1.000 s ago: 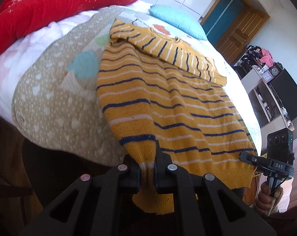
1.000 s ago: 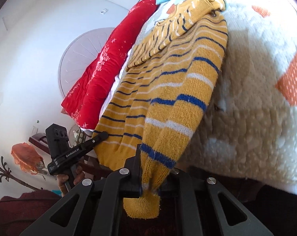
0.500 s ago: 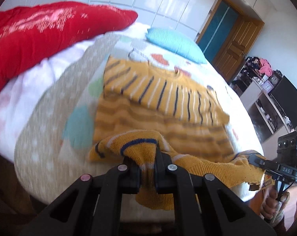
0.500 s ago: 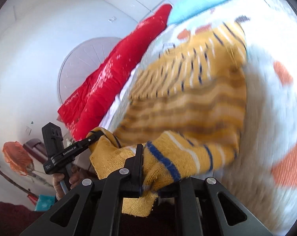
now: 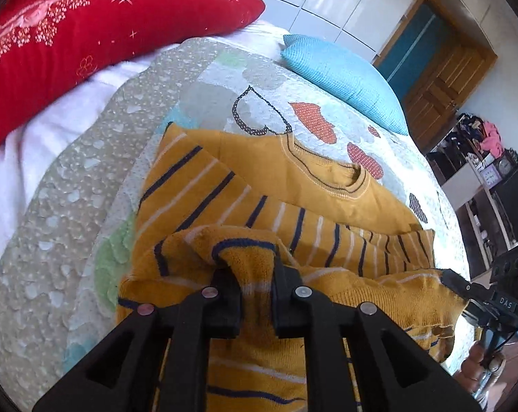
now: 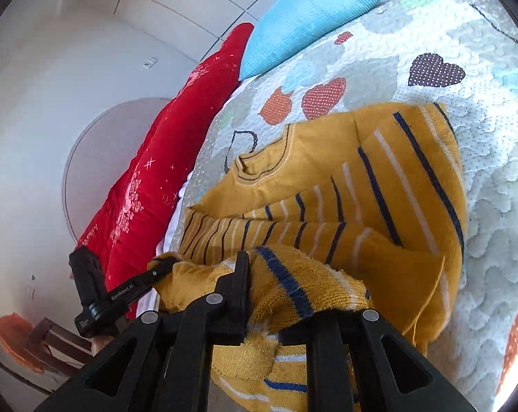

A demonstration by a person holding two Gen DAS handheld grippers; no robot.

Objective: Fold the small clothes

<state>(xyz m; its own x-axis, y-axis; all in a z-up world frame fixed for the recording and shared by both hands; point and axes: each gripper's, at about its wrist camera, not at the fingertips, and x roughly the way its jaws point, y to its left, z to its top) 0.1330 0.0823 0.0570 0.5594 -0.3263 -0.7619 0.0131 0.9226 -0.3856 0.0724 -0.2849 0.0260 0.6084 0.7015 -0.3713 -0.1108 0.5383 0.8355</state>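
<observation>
Yellow striped sweater [image 5: 293, 178] lies on the quilt [image 5: 87, 185] at mid-bed, neck toward 12 o'clock, both sleeves folded across the chest. Bottom hem is lifted and doubled over the lower body.

Left gripper [image 5: 257, 274] has its jaws narrow, pinching one hem corner. Right gripper [image 6: 276, 292] likewise clamps the other corner; knit bunches over its fingers.

Judgement: the bottom-up fold is in hand, roughly halfway through its travel.

- Carry both corners toward 12 o'clock at equal pace so the hem lands square, just below the collar [image 5: 341, 178].
- Keep the hem taut between grippers; slack at centre will wrinkle.
- Stay low so the sleeves are not dragged.
- Release only once the fabric rests flat.

Blue pillow [image 5: 344, 79] at 1 o'clock, red blanket [image 5: 87, 34] at 10 o'clock, both well apart.
</observation>
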